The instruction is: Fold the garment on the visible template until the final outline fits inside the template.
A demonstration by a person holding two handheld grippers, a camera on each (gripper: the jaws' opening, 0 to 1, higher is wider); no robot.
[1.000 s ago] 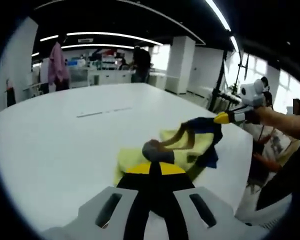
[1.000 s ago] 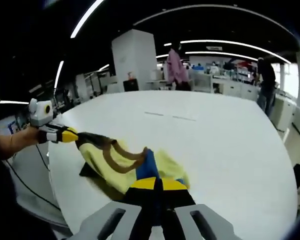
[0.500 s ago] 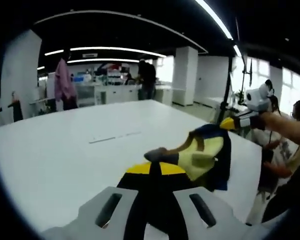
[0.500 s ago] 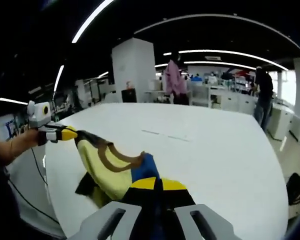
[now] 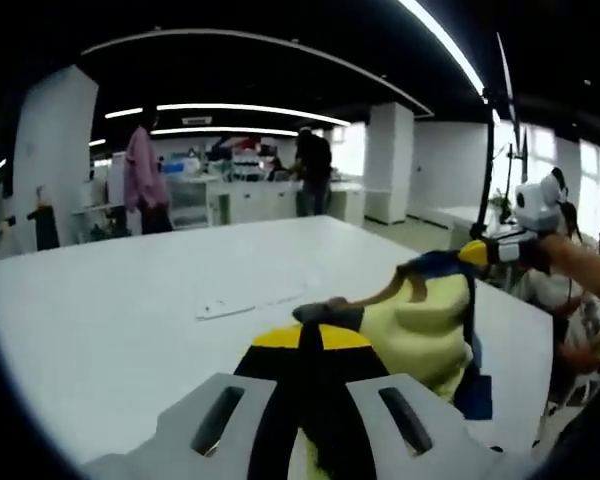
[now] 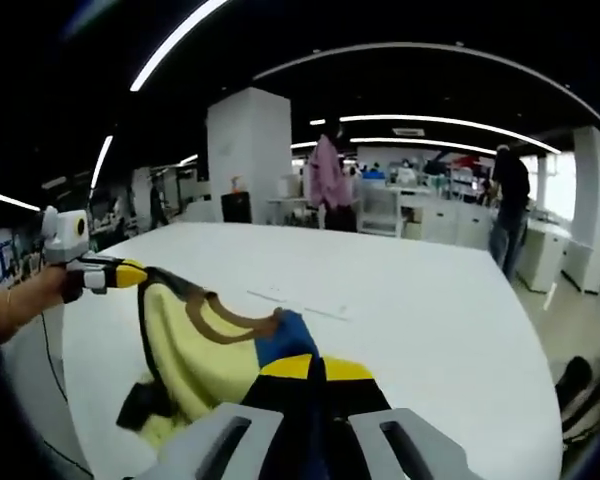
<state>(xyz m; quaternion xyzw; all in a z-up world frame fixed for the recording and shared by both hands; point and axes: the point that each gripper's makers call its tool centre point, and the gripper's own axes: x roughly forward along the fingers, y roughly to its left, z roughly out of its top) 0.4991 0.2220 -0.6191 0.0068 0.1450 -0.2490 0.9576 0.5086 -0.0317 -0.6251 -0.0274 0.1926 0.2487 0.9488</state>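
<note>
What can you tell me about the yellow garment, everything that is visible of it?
The yellow garment looks like soft, light cloth with brown trim bands and dark blue parts. It is lifted off the white table and hangs stretched between the two grippers. The right gripper is shut on a blue edge, the left gripper on a grey-brown edge. The lower part droops in loose folds, unfolded.

Left hand-held gripper (image 5: 310, 335): black central spine flanked by pale grey jaw housings, each with dark oblong slot; yellow band across tip, split by black seam. Right hand-held gripper (image 6: 305, 365): same build, grey housings, black middle, yellow-tipped end. Seen from far side, right hand-held gripper shows yellow nose, black-and-white banded body, white boxy top. Left hand-held gripper from far side: likewise yellow nose, black-and-white banded body, white top. Person's hand (image 5: 580, 262) bare, no sleeve visible.
</note>
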